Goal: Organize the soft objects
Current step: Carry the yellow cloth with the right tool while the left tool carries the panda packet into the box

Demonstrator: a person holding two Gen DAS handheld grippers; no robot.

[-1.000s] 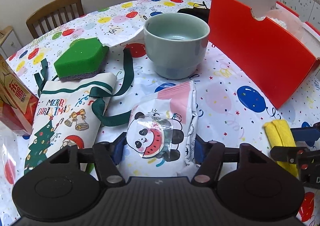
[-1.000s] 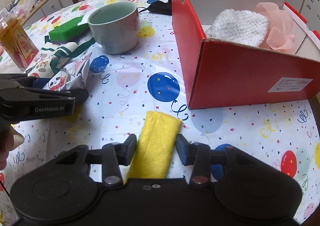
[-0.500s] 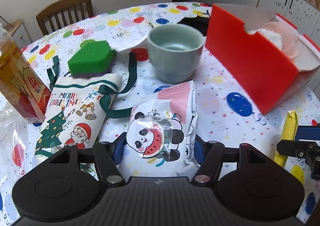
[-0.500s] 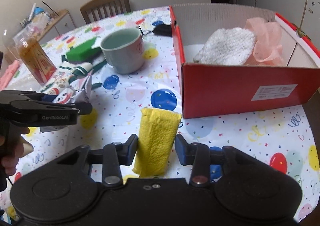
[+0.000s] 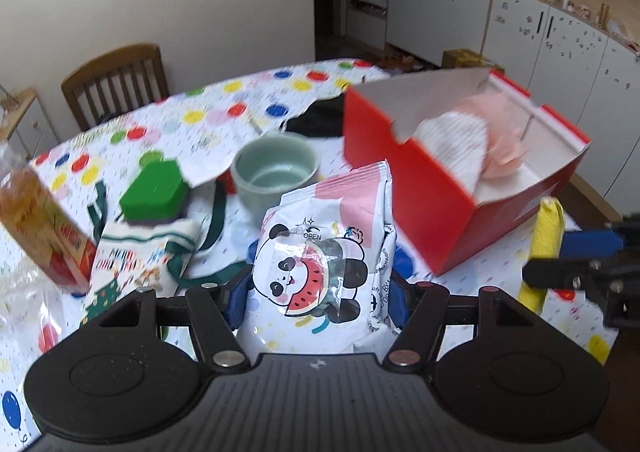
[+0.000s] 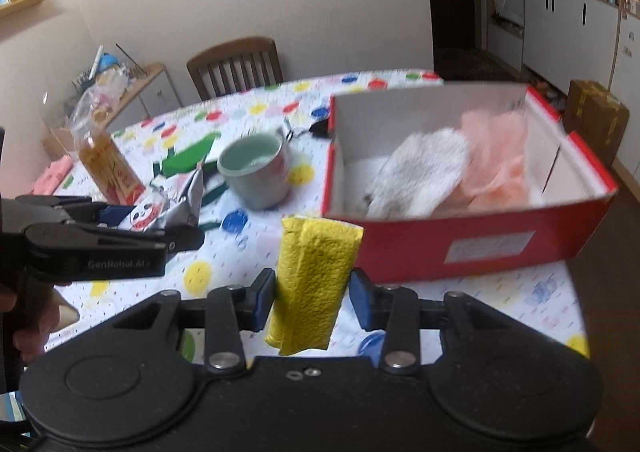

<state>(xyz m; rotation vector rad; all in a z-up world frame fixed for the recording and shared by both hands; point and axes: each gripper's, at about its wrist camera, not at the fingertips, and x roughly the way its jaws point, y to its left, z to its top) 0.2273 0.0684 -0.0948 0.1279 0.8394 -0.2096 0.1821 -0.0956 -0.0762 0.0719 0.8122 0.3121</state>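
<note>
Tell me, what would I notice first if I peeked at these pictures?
Probably the big red box on the balloon tablecloth, with a fluffy white cloth and pink netting inside. Close up, the left tongs grip a panda wipes pack, and the right tongs grip a yellow cloth.

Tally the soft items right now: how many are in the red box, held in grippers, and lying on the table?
In the red box: 2, white knit and pink mesh
Held: 2, wipes pack and yellow cloth
On table: 2, green sponge and Christmas bag
Total: 6
</note>
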